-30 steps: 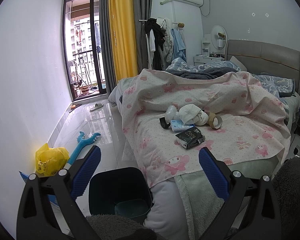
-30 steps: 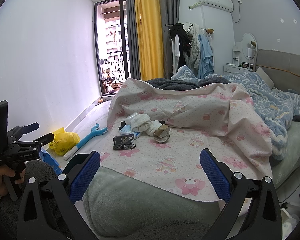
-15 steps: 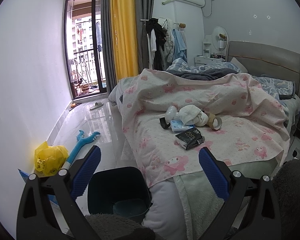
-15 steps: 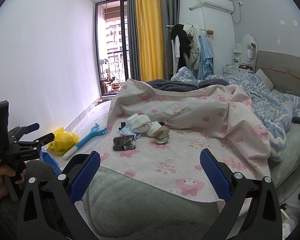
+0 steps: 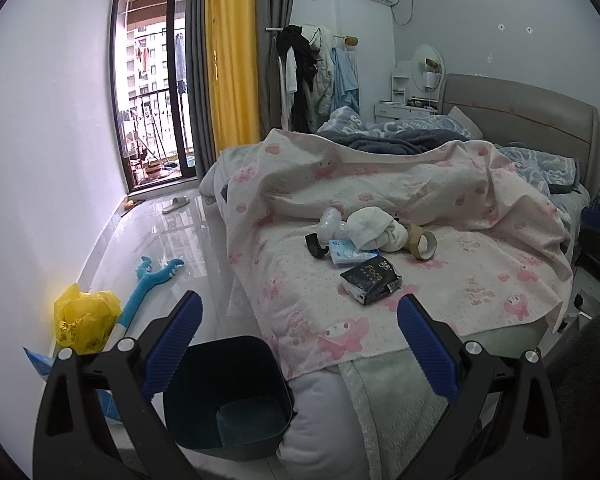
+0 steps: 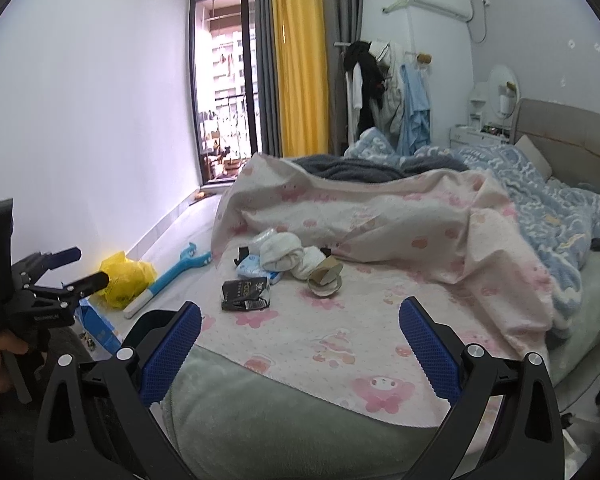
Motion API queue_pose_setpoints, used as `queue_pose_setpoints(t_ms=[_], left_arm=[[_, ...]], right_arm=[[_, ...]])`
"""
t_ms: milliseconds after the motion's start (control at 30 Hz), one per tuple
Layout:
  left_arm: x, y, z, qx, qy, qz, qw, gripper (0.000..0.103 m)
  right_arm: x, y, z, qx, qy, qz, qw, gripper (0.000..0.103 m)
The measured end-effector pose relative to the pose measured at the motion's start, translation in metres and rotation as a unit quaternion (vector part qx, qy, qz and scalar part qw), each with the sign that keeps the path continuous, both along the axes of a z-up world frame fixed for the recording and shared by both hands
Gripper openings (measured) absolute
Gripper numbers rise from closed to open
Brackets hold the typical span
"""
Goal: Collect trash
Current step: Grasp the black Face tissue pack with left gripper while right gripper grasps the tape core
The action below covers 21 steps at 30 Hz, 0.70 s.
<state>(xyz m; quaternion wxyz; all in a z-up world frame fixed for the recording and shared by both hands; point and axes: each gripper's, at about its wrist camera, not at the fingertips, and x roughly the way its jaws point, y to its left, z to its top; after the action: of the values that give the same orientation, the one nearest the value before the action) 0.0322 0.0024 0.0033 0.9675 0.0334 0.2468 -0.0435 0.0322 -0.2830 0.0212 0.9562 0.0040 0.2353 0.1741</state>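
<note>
A pile of trash lies on the pink bedspread: a black packet [image 5: 371, 282] [image 6: 245, 294], a blue tissue pack [image 5: 350, 253] [image 6: 256, 267], white crumpled cloth [image 5: 374, 229] [image 6: 288, 254], a cardboard tape roll [image 5: 422, 242] [image 6: 326, 278], a clear wrapper [image 5: 330, 220] and a small black item [image 5: 315, 245]. A dark bin [image 5: 228, 394] stands on the floor by the bed, just below my left gripper [image 5: 298, 328], which is open and empty. My right gripper [image 6: 300, 332] is open and empty, short of the pile. The left gripper also shows in the right wrist view [image 6: 82, 268].
A yellow bag [image 5: 86, 320] [image 6: 126, 278] and a blue toy [image 5: 148, 284] [image 6: 172, 278] lie on the floor by the white wall. A blue box [image 6: 98, 326] sits near them. Blue duvet [image 6: 548, 208] covers the far bed. A slipper [image 5: 176, 204] lies near the balcony door.
Both grippers have shifted slightly toward the bed; the trash pile looks a little nearer. Both stay open and empty.
</note>
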Motion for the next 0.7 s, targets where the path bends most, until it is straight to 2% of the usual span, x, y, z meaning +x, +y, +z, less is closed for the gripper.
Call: queue_pose_setpoints(t_ms=[200,433,700], left_arm=[[0.031,-0.008,-0.004,-0.004,0.016,-0.029,0.9994,0.099],[0.068,-0.020,-0.024,-0.006,0.040,-0.073,0.9965,0.099],[0.105,-0.035,-0.042,0.007,0.057,-0.134,0.9892,0.099]], right_arm=[[0.036,0.006,-0.015,0.001,0.025,0.017,1.000,0.100],[0.085,0.004,-0.043,0.005,0.059,0.027,0.998,0.100],[0.139,0.007,-0.068,-0.010,0.083,0.036,0.996,0.100]])
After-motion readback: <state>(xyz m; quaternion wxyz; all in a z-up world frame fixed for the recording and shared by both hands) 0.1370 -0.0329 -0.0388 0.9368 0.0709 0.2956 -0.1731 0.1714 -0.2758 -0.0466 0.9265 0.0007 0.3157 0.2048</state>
